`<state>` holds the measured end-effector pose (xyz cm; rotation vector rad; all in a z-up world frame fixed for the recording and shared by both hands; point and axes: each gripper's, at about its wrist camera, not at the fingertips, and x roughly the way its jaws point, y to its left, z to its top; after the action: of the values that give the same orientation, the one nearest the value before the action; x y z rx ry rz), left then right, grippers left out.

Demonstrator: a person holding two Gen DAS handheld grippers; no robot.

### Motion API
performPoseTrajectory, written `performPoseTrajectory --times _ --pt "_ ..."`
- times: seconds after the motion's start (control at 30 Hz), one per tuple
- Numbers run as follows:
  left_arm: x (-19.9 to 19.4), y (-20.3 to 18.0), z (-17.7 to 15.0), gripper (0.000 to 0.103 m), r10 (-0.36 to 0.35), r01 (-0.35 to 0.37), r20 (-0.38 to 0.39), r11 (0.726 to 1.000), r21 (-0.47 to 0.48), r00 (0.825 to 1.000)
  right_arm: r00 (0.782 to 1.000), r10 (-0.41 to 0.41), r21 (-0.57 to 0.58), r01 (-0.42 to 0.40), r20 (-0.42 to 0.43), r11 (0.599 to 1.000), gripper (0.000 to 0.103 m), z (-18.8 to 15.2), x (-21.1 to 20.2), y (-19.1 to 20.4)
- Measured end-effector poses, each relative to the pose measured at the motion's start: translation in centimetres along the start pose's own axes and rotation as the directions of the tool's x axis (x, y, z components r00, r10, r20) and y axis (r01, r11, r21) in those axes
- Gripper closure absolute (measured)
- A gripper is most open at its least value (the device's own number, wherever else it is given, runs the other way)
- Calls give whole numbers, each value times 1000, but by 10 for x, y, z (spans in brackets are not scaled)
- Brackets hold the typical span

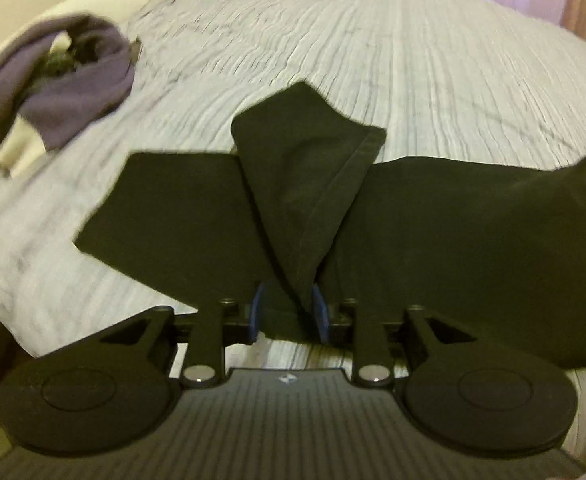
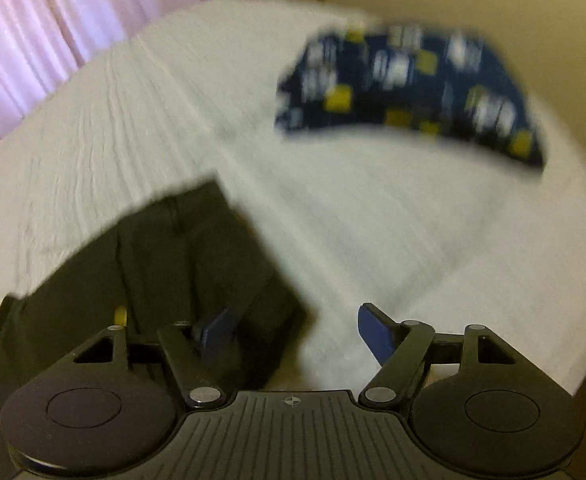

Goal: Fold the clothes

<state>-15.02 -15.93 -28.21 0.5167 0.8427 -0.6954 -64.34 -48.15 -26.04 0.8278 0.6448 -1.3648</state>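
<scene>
Left gripper [image 1: 287, 314] loosened around black cloth [image 1: 453, 240] fold, likely releasing it; right gripper [image 2: 297, 332] spread wide, empty beside it over bed [image 2: 373, 220].

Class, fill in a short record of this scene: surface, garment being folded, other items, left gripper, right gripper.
surface: bed with white ribbed cover
garment: black garment, spread flat, a flap raised
other items: purple cloth; navy patterned cloth
left gripper: raised flap between its pads, jaws narrowly apart
right gripper: jaws wide, nothing gripped, at the garment's edge
</scene>
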Motion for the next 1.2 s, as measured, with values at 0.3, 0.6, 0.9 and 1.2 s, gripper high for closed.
performPoseTrajectory --times 0.3,0.6,0.9,1.2 --pt "33 -49 60 65 -16 -7 107 978 209 994 996 69 89 -74 56 993 30 30 21 43" --pt "91 -52 58 93 26 -55 85 932 357 996 993 112 126 -108 -22 986 30 19 40 65" --pt "64 159 -17 92 -107 151 107 637 -756 989 991 111 193 -95 -74 977 30 -3 32 86" --pt "77 183 -39 77 -148 158 89 561 -813 985 986 116 25 -114 -119 993 30 -35 24 125"
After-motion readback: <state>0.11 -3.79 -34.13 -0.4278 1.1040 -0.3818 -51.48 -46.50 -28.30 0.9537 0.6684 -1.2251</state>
